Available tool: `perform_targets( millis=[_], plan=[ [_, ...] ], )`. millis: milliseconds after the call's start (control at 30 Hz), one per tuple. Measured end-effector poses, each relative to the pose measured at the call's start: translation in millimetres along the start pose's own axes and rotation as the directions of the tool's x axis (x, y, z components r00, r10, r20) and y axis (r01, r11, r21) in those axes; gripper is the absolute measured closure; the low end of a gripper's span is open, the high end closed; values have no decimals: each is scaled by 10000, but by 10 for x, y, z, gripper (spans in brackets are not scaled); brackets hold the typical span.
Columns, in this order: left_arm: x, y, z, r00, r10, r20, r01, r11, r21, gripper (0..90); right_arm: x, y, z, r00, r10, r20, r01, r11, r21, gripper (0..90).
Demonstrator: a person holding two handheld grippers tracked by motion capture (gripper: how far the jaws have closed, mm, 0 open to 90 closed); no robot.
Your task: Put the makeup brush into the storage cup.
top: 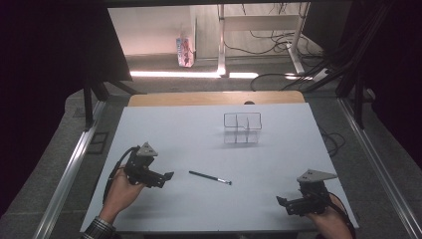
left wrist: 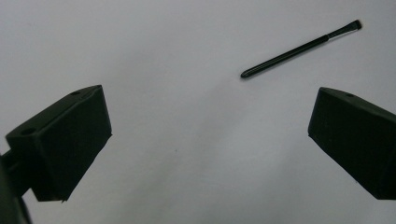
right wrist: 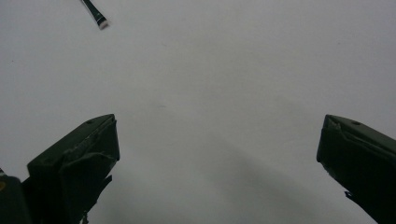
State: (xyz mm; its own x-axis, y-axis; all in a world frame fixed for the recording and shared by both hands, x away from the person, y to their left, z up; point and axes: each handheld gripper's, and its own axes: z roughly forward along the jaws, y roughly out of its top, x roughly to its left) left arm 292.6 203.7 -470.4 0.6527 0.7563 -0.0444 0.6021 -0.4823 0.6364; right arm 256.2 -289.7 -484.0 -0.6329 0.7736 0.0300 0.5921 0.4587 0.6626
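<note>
A thin black brush [top: 209, 177] with a silver ferrule lies flat on the white table [top: 199, 144], near the middle. My left gripper [top: 167, 178] is just left of the brush's handle end, open and holding nothing. In the left gripper view the brush [left wrist: 299, 49] lies ahead and to the upper right of the wide-apart jaws of the left gripper [left wrist: 210, 116]. My right gripper [top: 283, 204] rests near the front right edge, open and holding nothing. In the right gripper view the brush's bristle end [right wrist: 95, 14] shows at the top left, far from the right gripper [right wrist: 217, 140].
A clear compartmented organiser [top: 242, 128] stands on the far half of the table, right of centre. Metal rails [top: 69, 169] run along both sides of the table. Beyond it are cables, a desk frame and a small carton [top: 184, 51] on the floor.
</note>
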Motion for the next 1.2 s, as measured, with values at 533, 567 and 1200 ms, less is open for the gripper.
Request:
perform_targets(
  millis=[533,567,1200],
  plan=[
    [-33,257,131,9992,409,43,-410,9985,363,0,-7,-1,-1,10000,53,-13,-52,10000,36,0],
    [-36,273,142,9990,432,61,-434,9983,388,0,-8,-1,-1,10000,55,-8,-55,10000,32,0],
    [-107,524,335,9957,899,233,-919,9903,1041,2,-17,-2,3,9999,146,-64,-145,9999,61,0]
  ],
)
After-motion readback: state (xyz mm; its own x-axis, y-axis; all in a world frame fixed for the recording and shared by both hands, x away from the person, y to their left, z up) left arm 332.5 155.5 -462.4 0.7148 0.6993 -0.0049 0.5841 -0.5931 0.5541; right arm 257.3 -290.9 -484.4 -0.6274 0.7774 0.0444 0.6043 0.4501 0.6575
